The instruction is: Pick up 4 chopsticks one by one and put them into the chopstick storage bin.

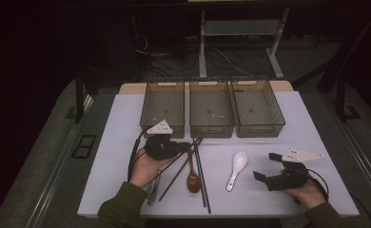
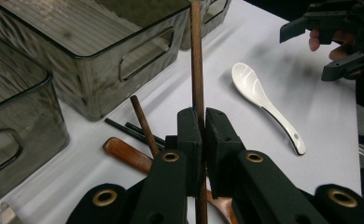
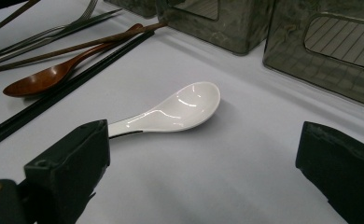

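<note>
**Brown chopstick clamped in the left gripper, bins close ahead**

The brown chopstick (image 2: 197,65) is pinched between the jaws of the left gripper (image 2: 203,140), which are closed tight on it partway along its length, so the stick juts out past the jaw tips toward the middle bin (image 1: 211,111). Gripped there rather than at an end, it looks steadier for carrying. Its partner, a second brown chopstick (image 2: 143,123), lies on the table just behind the jaws, crossing the wooden spoon (image 1: 192,180) and the black chopsticks (image 1: 200,171), all in front of the middle bin.

The right gripper (image 1: 264,176) stands with its jaws wide apart and nothing between them, to the right of the middle bin's front; the white spoon (image 3: 180,109) lies just ahead of it, probably its next pick.

The three bins sit side by side with walls touching. The middle bin's near wall is the edge to clear; the white tabletop (image 1: 126,123) left of the bins is bare.
</note>
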`<action>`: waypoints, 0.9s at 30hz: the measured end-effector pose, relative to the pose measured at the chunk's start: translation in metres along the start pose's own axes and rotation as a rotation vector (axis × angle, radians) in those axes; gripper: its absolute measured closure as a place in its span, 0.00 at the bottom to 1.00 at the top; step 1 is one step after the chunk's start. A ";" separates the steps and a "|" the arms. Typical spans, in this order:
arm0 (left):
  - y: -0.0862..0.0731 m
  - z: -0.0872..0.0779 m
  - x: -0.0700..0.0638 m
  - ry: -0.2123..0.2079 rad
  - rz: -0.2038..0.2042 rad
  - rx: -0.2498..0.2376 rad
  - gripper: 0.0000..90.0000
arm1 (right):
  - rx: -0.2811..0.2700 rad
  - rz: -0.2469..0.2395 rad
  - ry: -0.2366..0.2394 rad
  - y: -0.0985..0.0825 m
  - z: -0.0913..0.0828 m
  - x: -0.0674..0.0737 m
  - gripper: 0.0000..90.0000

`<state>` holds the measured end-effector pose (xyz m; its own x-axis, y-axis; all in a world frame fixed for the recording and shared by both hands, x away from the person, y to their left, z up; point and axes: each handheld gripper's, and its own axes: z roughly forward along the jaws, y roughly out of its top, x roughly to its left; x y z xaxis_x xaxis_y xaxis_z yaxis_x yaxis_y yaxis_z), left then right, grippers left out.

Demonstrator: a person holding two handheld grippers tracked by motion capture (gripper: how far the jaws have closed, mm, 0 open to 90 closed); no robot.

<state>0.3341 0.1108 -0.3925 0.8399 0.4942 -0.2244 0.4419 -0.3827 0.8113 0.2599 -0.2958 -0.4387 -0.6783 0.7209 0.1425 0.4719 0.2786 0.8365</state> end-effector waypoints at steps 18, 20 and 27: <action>0.032 -0.003 0.011 0.026 0.022 -0.021 0.93 | 0.001 0.008 -0.005 0.000 -0.001 0.000 0.03; 0.035 -0.003 0.013 0.029 0.021 -0.024 0.93 | 0.005 0.018 -0.002 0.000 -0.002 0.001 0.03; 0.048 -0.004 0.022 0.048 0.029 -0.027 0.93 | -0.007 0.008 -0.001 0.000 -0.002 0.000 0.03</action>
<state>0.3729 0.1066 -0.3558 0.8357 0.5205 -0.1749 0.4087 -0.3768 0.8313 0.2586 -0.2973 -0.4377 -0.6736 0.7240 0.1485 0.4736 0.2686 0.8388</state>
